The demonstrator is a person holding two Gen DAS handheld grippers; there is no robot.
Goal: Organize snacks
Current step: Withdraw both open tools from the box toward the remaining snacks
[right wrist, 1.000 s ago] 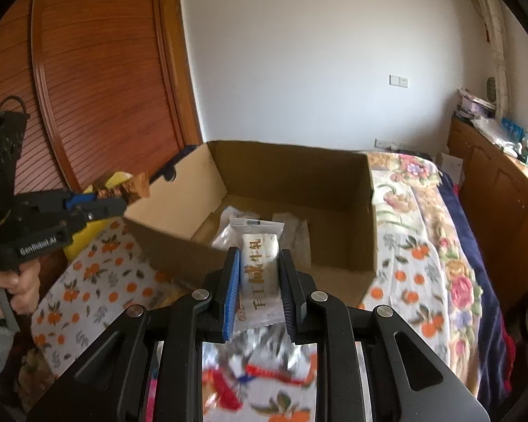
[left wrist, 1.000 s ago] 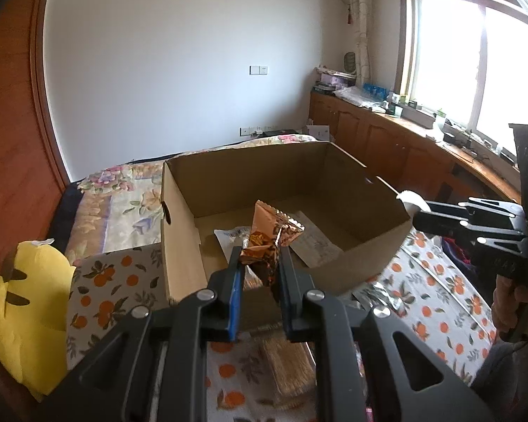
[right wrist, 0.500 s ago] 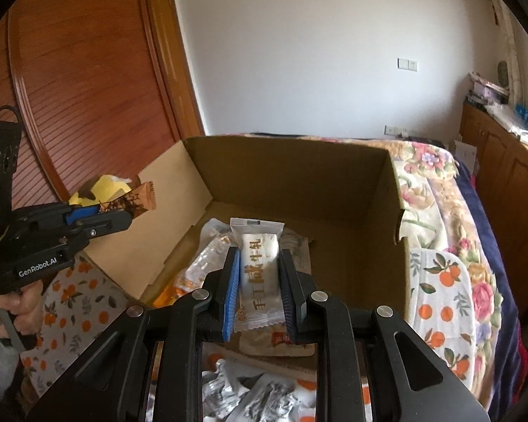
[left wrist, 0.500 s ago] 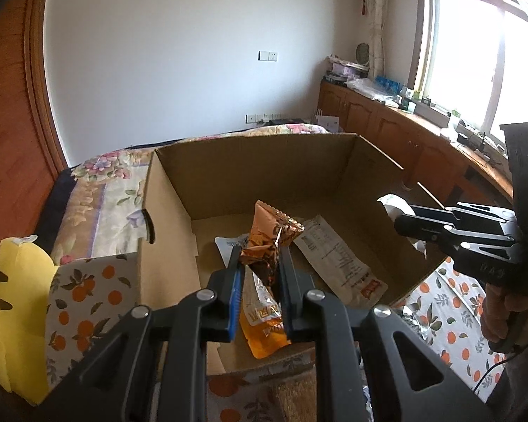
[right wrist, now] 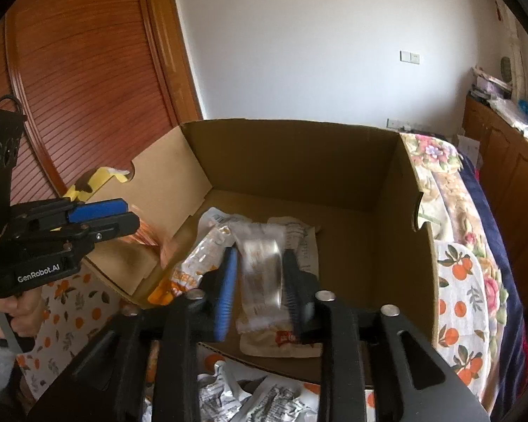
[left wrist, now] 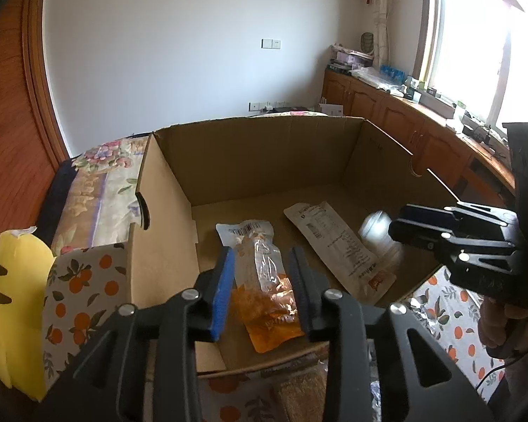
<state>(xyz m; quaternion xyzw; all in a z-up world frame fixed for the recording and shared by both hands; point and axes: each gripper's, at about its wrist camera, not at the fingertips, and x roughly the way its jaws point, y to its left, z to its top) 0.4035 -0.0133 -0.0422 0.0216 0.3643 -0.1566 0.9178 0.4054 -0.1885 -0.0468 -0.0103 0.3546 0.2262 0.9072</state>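
A: Where do we stand with the snacks?

B: Both claws hang over the cardboard box [left wrist: 264, 154] on the bed. Our left claw [left wrist: 262, 281] is spread and holds nothing we can see; the orange snack pouch [left wrist: 264, 292] lies on the box floor under it, at six o'clock in the left wrist view.

A: And the right claw [right wrist: 258, 281]?

B: Spread too. A clear-wrapped white snack [right wrist: 264, 274] sits blurred between its fingers, and we cannot tell whether it touches either pad. We judge it is dropping free. In the left wrist view that same packet [left wrist: 380, 239] smears at three o'clock, just beside the long beige packet [left wrist: 338, 246].

A: There is also an orange-brown blur [right wrist: 151, 235] by the left claw, at nine o'clock in the right wrist view.

B: We cannot tell what that is. It may be a second snack falling near the box's left wall.

A: What could go wrong?

B: A light packet released near the wall can catch the rim and slide out onto the orange-print bedspread [left wrist: 84, 281]. More silver packets [right wrist: 257, 397] wait at six o'clock outside the box, and crinkly film could slip from a shallow pinch.
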